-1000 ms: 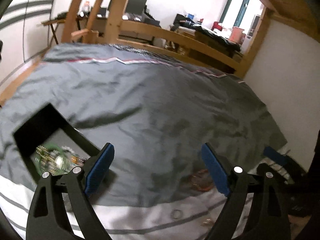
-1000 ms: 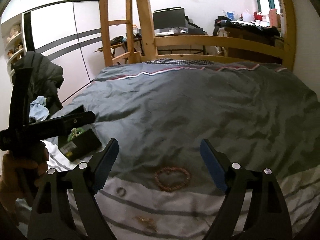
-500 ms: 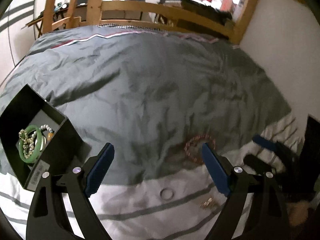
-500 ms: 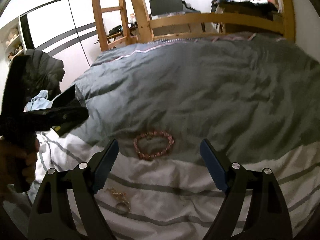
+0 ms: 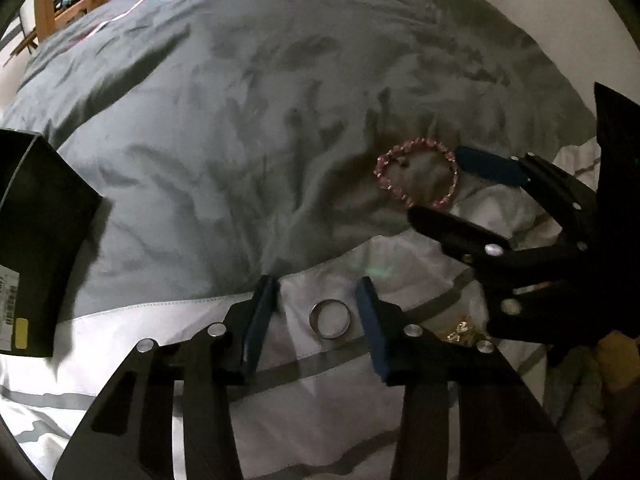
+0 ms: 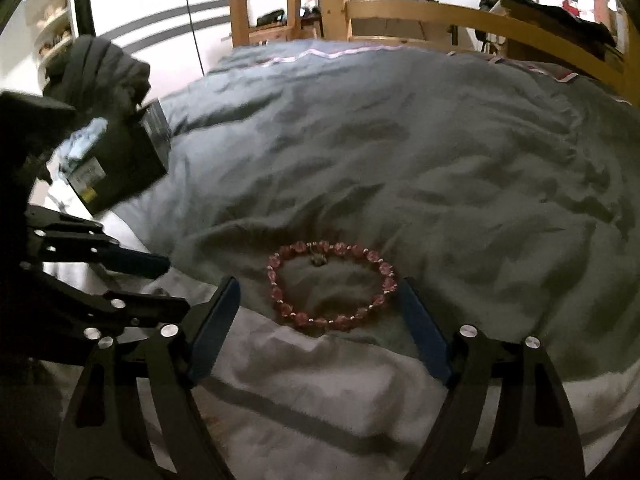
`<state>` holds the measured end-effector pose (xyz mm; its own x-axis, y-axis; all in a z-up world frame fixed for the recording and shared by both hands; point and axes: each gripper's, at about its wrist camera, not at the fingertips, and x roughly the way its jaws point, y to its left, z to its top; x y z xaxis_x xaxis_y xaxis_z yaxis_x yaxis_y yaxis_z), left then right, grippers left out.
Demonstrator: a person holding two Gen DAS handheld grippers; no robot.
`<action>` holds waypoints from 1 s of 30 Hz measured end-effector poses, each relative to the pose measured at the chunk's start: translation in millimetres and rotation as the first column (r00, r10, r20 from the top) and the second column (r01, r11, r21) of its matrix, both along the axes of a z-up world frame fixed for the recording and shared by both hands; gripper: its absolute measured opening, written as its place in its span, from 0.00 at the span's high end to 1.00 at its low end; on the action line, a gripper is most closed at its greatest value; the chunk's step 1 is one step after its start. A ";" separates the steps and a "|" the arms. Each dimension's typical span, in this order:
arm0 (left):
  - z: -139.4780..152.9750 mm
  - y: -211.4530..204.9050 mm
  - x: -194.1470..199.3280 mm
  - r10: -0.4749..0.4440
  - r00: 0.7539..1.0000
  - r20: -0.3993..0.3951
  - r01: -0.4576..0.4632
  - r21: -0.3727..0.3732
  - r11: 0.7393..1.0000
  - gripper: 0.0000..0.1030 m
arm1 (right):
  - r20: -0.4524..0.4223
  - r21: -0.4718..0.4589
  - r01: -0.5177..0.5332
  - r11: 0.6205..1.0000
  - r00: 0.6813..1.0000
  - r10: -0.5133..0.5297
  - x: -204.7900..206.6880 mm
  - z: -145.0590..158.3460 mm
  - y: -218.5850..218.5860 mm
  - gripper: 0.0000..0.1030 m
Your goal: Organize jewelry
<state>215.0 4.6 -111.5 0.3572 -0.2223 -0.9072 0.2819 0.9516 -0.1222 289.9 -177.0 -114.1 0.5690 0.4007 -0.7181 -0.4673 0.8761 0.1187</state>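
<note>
A silver ring [image 5: 330,318] lies on the white striped sheet, between the blue pads of my left gripper [image 5: 318,300], which is partly closed around it without touching. A pink bead bracelet [image 5: 416,178] lies at the edge of the grey duvet; in the right wrist view the bracelet [image 6: 332,286] sits between the open jaws of my right gripper [image 6: 320,300]. The right gripper [image 5: 452,188] also shows in the left wrist view, beside the bracelet. A black jewelry box [image 5: 36,240] stands at the left; it also shows in the right wrist view [image 6: 120,168]. A small gold piece [image 5: 456,332] lies near the ring.
The grey duvet [image 6: 400,152] covers most of the bed, with the white striped sheet [image 6: 320,384] at the near edge. A wooden bed frame and ladder [image 6: 332,4] stand at the far end. Dark clothing [image 6: 92,68] hangs at the left.
Both grippers have dropped toward the bed. The left gripper has narrowed and now brackets the ring. The right gripper now brackets the bracelet. The box has slid to the left edge of view.
</note>
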 end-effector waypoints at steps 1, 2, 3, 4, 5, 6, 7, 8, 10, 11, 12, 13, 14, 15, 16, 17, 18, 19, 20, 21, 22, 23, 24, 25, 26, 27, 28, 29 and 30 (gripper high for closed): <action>-0.3 -0.2 -0.1 0.001 1.000 0.001 -0.001 0.003 1.000 0.68 | -0.005 -0.012 0.005 1.000 1.000 -0.005 2.4 -3.5 2.3 0.29; -0.2 0.2 0.1 0.002 1.000 0.002 -0.002 0.005 1.000 0.72 | -0.009 -0.024 0.013 1.000 1.000 -0.013 3.3 -5.9 2.6 0.39; 0.4 1.3 0.2 0.008 1.000 0.006 -0.009 0.005 1.000 0.78 | -0.018 -0.039 0.026 0.999 0.999 -0.027 5.3 -8.2 2.5 0.46; 1.4 0.9 0.2 0.013 1.000 0.006 -0.013 0.002 1.000 0.81 | -0.022 -0.036 0.040 0.999 0.999 -0.041 6.6 -8.6 0.3 0.51; 2.5 2.8 0.8 0.020 1.000 0.006 -0.020 -0.008 1.000 0.83 | -0.023 -0.029 0.052 0.998 0.998 -0.052 7.2 -7.7 -2.6 0.61; 3.8 4.6 1.2 0.026 1.000 0.005 -0.026 -0.017 1.000 0.85 | -0.031 -0.017 0.068 0.998 0.997 -0.068 8.9 -6.6 -7.2 0.67; 5.1 5.8 1.8 0.028 1.000 0.005 -0.028 -0.020 0.999 0.86 | -0.043 0.001 0.083 0.997 0.996 -0.083 11.2 -5.8 -12.1 0.70; 6.2 7.3 0.9 0.032 0.999 0.010 -0.032 -0.023 0.999 0.88 | -0.053 0.013 0.093 0.996 0.994 -0.092 12.6 -6.0 -14.8 0.76; 10.5 8.9 -0.7 0.037 0.999 0.026 -0.037 -0.033 0.999 0.99 | -0.061 0.033 0.117 0.993 0.992 -0.115 14.5 -5.3 -20.7 0.81; 11.4 10.7 -1.1 0.039 0.999 0.031 -0.038 -0.042 0.998 0.99 | -0.058 0.041 0.124 0.991 0.991 -0.121 14.6 -4.2 -22.2 0.84; 12.9 12.1 -1.6 0.043 0.998 0.036 -0.041 -0.049 0.998 0.99 | -0.054 0.050 0.127 0.991 0.991 -0.124 14.7 -2.3 -23.3 0.87; 13.4 12.9 -1.8 0.045 0.998 0.039 -0.043 -0.052 0.998 0.99 | -0.040 0.053 0.131 0.990 0.991 -0.128 13.9 0.8 -24.0 0.87; 13.8 13.9 -2.1 0.047 0.998 0.041 -0.045 -0.055 0.998 0.99 | -0.028 0.058 0.134 0.989 0.991 -0.133 12.6 3.7 -25.1 0.88; 15.5 14.2 -1.6 0.048 0.998 0.039 -0.046 -0.056 0.997 0.99 | -0.021 0.062 0.136 0.989 0.991 -0.135 12.2 6.2 -25.8 0.89; 15.2 13.5 -1.2 0.049 0.998 0.039 -0.047 -0.057 0.997 0.99 | -0.015 0.066 0.140 0.988 0.990 -0.140 12.2 8.4 -26.7 0.91; 15.9 14.4 -1.8 0.051 0.998 0.043 -0.049 -0.059 0.997 0.99 | -0.011 0.068 0.144 0.987 0.990 -0.144 12.0 9.9 -27.5 0.92; 16.9 14.6 -1.6 0.053 0.998 0.047 -0.049 -0.063 0.997 0.99 | -0.010 0.072 0.148 0.986 0.989 -0.147 12.3 10.4 -28.6 0.92; 17.7 14.6 -1.5 0.054 0.997 0.049 -0.051 -0.068 0.996 0.99 | -0.015 0.077 0.149 0.986 0.989 -0.148 13.1 10.3 -29.5 0.92; 17.8 15.5 -1.2 0.057 0.997 0.047 -0.053 -0.075 0.996 0.99 | -0.024 0.081 0.150 0.985 0.989 -0.148 14.5 10.3 -30.6 0.92; 17.6 16.4 -1.1 0.061 0.997 0.045 -0.057 -0.079 0.995 0.99 | -0.041 0.088 0.148 0.985 0.989 -0.145 16.1 8.9 -31.3 0.92; 17.4 14.3 1.6 0.061 0.997 0.044 -0.058 -0.080 0.995 0.99 | -0.053 0.096 0.156 0.983 0.987 -0.152 16.9 7.8 -32.8 0.91; 16.6 11.8 3.7 0.060 0.997 0.042 -0.057 -0.078 0.995 0.99 | -0.055 0.106 0.161 0.981 0.986 -0.156 16.3 7.2 -33.6 0.89; 17.5 12.8 1.5 0.060 0.997 0.044 -0.057 -0.078 0.995 0.99 | -0.064 0.109 0.150 0.983 0.988 -0.143 16.3 6.2 -32.4 0.77; 17.5 13.1 1.3 0.060 0.997 0.045 -0.056 -0.079 0.995 0.99 | -0.063 0.104 0.139 0.985 0.989 -0.133 15.3 5.8 -30.2 0.64; 17.8 13.0 1.1 0.058 0.997 0.046 -0.054 -0.081 0.995 0.99 | -0.054 0.100 0.138 0.985 0.990 -0.133 13.5 5.5 -28.9 0.31; 18.1 13.1 1.0 0.058 0.997 0.048 -0.054 -0.082 0.995 0.99 | -0.037 0.114 0.132 0.985 0.991 -0.129 10.5 6.6 -28.4 0.17; 18.6 13.2 1.9 0.058 0.997 0.048 -0.054 -0.083 0.995 0.99 | -0.020 0.126 0.128 0.984 0.992 -0.126 7.5 7.9 -27.9 0.17; 18.8 13.2 2.2 0.058 0.997 0.049 -0.054 -0.084 0.995 0.99 | -0.021 0.118 0.123 0.985 0.992 -0.122 7.3 7.5 -26.3 0.17; 19.1 12.8 2.1 0.058 0.997 0.049 -0.054 -0.084 0.995 0.99 | -0.027 0.102 0.116 0.988 0.993 -0.114 8.1 5.9 -23.7 0.21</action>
